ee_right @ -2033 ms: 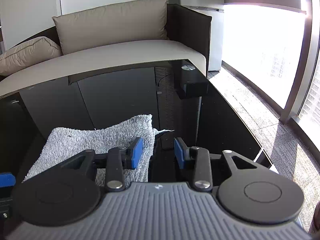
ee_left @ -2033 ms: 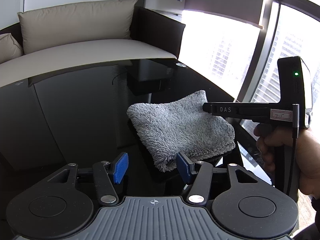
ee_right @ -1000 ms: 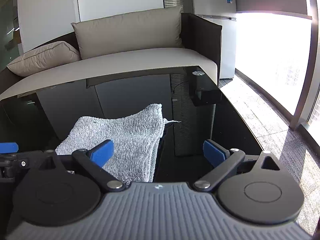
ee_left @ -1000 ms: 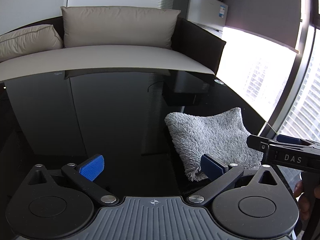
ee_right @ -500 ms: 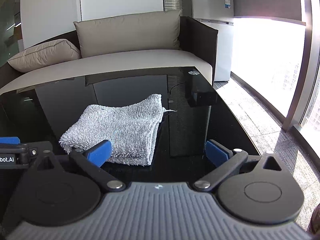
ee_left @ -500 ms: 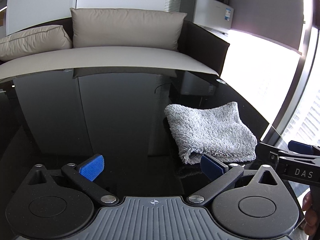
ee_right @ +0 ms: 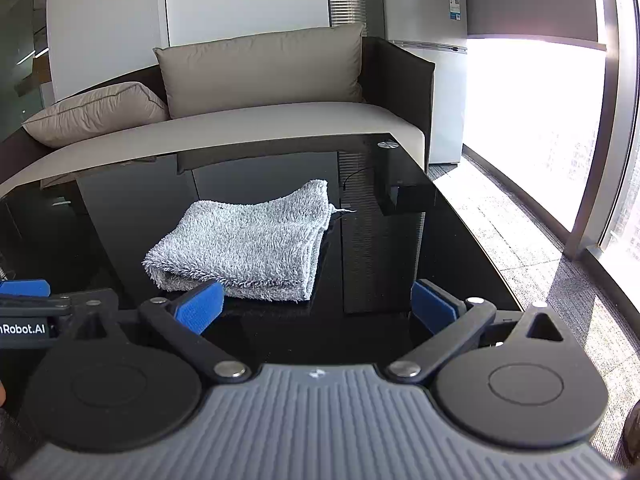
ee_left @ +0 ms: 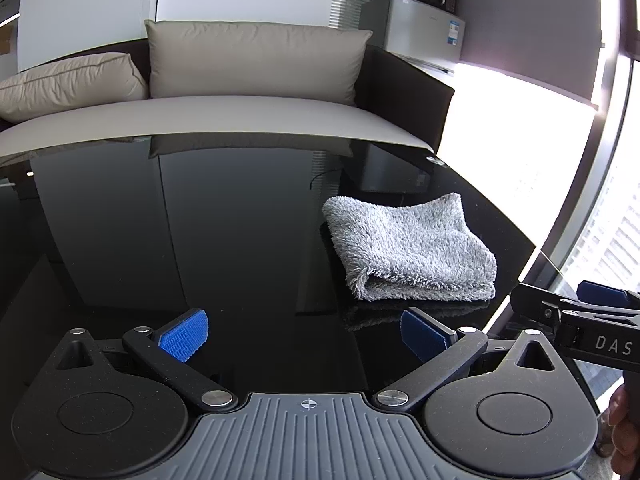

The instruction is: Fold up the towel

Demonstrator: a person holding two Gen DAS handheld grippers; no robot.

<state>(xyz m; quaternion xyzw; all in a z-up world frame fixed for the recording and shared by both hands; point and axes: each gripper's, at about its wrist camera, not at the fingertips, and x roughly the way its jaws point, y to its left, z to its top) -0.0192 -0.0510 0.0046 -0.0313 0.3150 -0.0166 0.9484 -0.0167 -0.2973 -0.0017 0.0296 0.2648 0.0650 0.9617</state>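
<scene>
The grey towel (ee_left: 408, 248) lies folded on the black glass table (ee_left: 200, 220), near its right edge. From the left gripper (ee_left: 306, 334) it sits at about 1 o'clock, a little ahead of the right blue pad (ee_left: 420, 338) and clear of it. From the right gripper (ee_right: 318, 308) it sits at about 11 o'clock; the left pad (ee_right: 198, 308) overlaps its near edge in the picture, though I cannot tell if they touch.

Both grippers stand wide and empty, held low and level over the table's near side, side by side.

The left view shows the right gripper's fingers from the side and part of a hand (ee_left: 624, 428) at 4 o'clock. The right view shows the floor (ee_right: 520, 240) by the window and a loose thread (ee_right: 346, 211) at the towel's far corner. Both show the sofa (ee_right: 260, 120) beyond the table.
</scene>
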